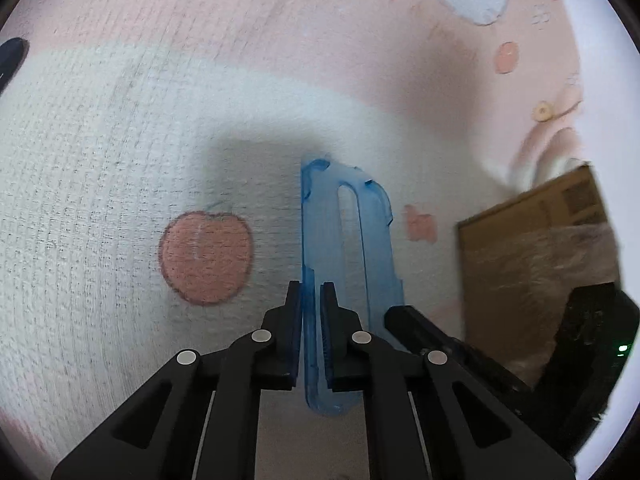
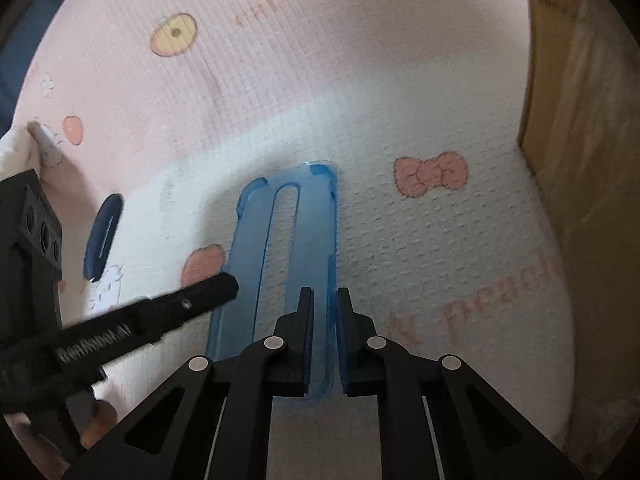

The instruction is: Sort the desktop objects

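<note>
Blue translucent phone case [image 1: 344,264] clamped by both units: L gripper [image 1: 311,292] on one long edge, R gripper [image 2: 325,296] on opposite edge, above pink/white mat [image 2: 400,92]. Cardboard box [image 2: 580,200] at mat's right edge.

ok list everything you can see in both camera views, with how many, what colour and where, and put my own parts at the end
phone case: one, clear blue, held above the cloth, one long edge in each gripper
cloth: one, pink and white with peach, bow and ring prints, covers the whole surface below
cardboard box: one, brown, far right of both views, something clear and shiny inside
dark oval object: one, navy with a pale slot, on the cloth left of the case
left gripper: one, black, fingers shut on the case's left edge
right gripper: one, black, fingers shut on the case's right edge
hand: partly seen, skin tone, low left in the right wrist view
</note>
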A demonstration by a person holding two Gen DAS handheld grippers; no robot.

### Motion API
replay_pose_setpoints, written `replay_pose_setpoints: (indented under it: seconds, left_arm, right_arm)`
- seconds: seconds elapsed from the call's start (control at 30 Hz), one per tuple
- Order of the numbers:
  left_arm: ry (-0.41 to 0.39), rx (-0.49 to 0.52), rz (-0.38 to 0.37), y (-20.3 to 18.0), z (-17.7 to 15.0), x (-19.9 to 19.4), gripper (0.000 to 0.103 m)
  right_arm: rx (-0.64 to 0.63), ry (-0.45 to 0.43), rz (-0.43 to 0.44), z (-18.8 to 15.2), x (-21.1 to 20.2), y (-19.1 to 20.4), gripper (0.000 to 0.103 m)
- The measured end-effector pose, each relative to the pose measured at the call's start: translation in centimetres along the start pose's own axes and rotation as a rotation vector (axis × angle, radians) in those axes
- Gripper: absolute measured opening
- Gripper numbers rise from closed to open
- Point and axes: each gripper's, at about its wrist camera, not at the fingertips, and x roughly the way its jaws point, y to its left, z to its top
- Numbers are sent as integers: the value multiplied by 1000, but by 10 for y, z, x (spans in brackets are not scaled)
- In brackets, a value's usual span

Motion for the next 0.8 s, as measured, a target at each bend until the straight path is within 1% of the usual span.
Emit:
replay_pose_setpoints:
  seconds: [0.13,0.23,0.3,0.43,0.5,0.63,0.7,0.8]
  left_arm:
    - [-43,0,-23,-11,-6,-22,9]
    - [-84,19,-43,-17,-2,-44,9]
    - [-117,22,-68,-24,2,-55,9]
    - [-155,48,-85,-33,3,-80,9]
    - [-179,47,-109,-39,5,-94,9]
    - [-216,59,-136,-55,3,-118,9]
    - [-243,88,-138,-70,3,-130,9]
    - [-269,113,-164,-91,-1,-146,9]
  right_arm:
    - [-9,-42,11,2,-23,5,8]
    - [-30,-78,15,6,-43,13,8]
    - [-28,-104,28,10,-59,17,8]
    - [-38,-133,38,19,-80,25,8]
    - [-29,-148,52,20,-91,26,8]
    - [-41,-192,67,24,-120,30,8]
    - [-51,-215,72,24,-135,33,8]
    - [-46,-253,75,27,-158,30,8]
